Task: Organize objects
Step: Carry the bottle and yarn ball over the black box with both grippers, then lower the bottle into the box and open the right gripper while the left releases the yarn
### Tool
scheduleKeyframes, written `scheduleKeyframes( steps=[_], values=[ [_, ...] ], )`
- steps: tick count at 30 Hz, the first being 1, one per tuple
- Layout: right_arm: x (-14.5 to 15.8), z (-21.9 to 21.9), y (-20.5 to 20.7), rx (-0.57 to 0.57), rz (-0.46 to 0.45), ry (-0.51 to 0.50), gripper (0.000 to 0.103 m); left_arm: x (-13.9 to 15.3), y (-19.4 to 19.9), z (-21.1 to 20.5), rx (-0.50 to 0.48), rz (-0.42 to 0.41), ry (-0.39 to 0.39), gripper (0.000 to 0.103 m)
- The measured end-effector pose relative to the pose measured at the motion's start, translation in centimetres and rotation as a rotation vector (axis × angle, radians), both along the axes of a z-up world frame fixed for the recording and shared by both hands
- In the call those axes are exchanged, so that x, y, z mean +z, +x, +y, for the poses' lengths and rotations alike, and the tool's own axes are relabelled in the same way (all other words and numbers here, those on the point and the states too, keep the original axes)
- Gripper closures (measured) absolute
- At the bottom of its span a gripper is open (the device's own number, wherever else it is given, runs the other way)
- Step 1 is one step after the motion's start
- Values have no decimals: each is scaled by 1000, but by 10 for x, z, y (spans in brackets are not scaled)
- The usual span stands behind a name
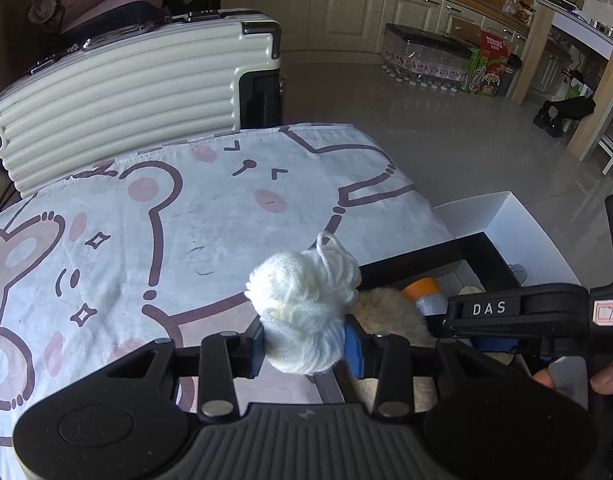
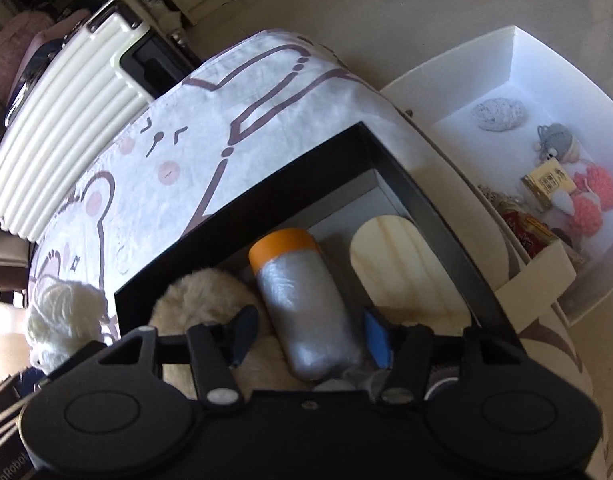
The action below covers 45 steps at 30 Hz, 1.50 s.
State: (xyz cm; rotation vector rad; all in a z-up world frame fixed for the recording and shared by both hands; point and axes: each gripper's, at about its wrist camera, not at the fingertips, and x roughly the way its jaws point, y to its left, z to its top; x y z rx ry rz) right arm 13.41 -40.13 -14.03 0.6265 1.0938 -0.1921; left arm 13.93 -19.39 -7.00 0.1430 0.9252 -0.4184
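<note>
White yarn ball, pinched by left hand-held gripper, hides box contents; right hand-held gripper spread.

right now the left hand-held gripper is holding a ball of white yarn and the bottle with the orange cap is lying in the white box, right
Not quite. The bottle with the orange cap lies in the black box, next to a fluffy item and a wooden piece, as the right wrist view shows. The white box sits beside it and holds other small items. The left hand-held gripper does hold the ball of white yarn.
</note>
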Motion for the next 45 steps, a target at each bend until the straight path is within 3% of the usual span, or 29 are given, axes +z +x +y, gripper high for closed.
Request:
scheduleKeyframes(
  steps=[4,6,16,27,36,38,42,45],
  values=[
    [5,-8,-6,-24,-1,41,46,1,-1,-3,-2,-2,-2,62],
    [14,-9,-10,-16,-11,15,40,1,-2,-5,-2,0,-11,62],
    [62,-14,-25,38,-127,-64,40,1,-13,-35,-72,8,-39,62],
    [74,-35,-41,-2,-167,-42,40,-15,-20,-72,-156,123,-125,62],
    [76,-49,-48,-26,-191,-23,40,-24,-19,-93,-170,133,-157,62],
    [76,-50,-48,-28,-197,-19,40,-25,-16,-95,-147,119,-173,61],
    [77,-52,-48,-26,-207,-22,40,-29,-9,-93,-69,93,-203,34],
    [77,-54,-48,-26,-208,-27,40,-31,-6,-92,-66,102,-194,34]
  ],
)
